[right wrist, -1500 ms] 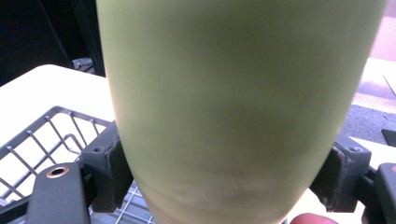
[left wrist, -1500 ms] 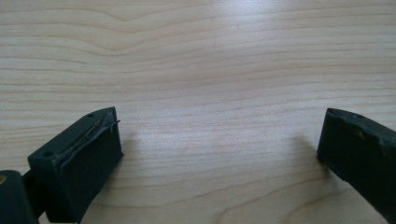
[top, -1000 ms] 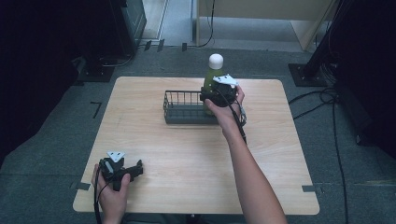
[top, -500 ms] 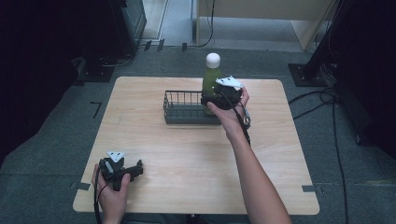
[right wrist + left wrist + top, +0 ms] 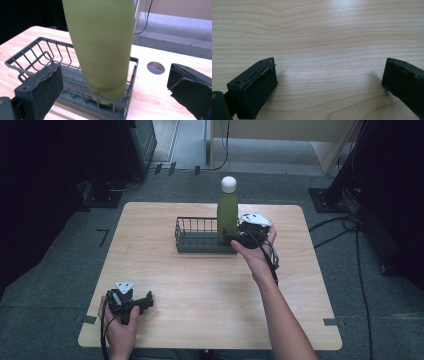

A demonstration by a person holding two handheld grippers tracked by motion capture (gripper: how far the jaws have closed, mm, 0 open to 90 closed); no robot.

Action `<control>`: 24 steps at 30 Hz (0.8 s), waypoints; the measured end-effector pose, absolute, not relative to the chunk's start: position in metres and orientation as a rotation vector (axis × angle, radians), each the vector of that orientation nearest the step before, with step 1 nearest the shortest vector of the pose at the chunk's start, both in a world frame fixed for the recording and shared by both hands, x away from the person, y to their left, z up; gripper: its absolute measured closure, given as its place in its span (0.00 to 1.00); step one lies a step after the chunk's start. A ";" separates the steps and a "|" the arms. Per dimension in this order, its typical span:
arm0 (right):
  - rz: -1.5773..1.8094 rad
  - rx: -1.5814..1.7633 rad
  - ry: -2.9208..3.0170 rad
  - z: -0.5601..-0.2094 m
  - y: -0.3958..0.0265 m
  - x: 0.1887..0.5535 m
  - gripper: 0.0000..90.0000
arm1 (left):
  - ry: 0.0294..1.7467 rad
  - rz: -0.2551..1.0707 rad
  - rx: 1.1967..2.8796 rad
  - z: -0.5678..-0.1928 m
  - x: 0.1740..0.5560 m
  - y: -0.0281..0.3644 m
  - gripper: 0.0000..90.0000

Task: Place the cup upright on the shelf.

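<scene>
No legible text, label, brand, number or sign appears on any surface. The green bottle [image 5: 100, 47] between the fingers [image 5: 40, 92] carries no readable marking.

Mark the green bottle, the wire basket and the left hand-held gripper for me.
green bottle [image 5: 227, 212]: high view, mid body.
wire basket [image 5: 192, 242]: high view, front wall.
left hand-held gripper [image 5: 146, 301]: high view, midway between its jaw tips.

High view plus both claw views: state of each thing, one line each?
Green bottle: upright, white cap on, base inside the basket's right end.
Wire basket: on the table, holding the bottle and nothing else.
Right claw: open, jaws either side of the bottle, not touching it.
Left claw: open, nothing between the jaws, low over bare table.
</scene>
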State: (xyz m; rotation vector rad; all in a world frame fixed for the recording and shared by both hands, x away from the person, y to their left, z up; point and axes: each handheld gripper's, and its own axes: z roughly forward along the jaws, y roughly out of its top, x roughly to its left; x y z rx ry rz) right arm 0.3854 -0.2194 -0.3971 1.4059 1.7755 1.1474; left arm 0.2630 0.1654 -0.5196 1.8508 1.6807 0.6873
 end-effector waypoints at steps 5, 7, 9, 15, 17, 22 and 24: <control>1.145 1.408 1.779 -0.403 -0.230 0.375 0.00 | 1.681 0.688 1.850 -0.520 0.263 0.165 0.00; 1.144 1.416 1.776 -0.406 -0.234 0.372 0.00 | 1.681 0.688 1.850 -0.520 0.263 0.165 0.00; 1.138 1.425 1.774 -0.410 -0.238 0.369 0.00 | 1.681 0.687 1.851 -0.520 0.263 0.165 0.00; 1.127 1.436 1.772 -0.418 -0.247 0.359 0.00 | 1.681 0.687 1.851 -0.520 0.263 0.165 0.00; 1.118 1.433 1.775 -0.421 -0.251 0.357 0.00 | 1.680 0.688 1.850 -0.520 0.263 0.165 0.00; 1.108 1.446 1.766 -0.426 -0.260 0.349 0.00 | 1.681 0.687 1.850 -0.520 0.263 0.165 0.00; 1.105 1.455 1.762 -0.429 -0.265 0.346 0.00 | 1.681 0.688 1.849 -0.520 0.263 0.165 0.00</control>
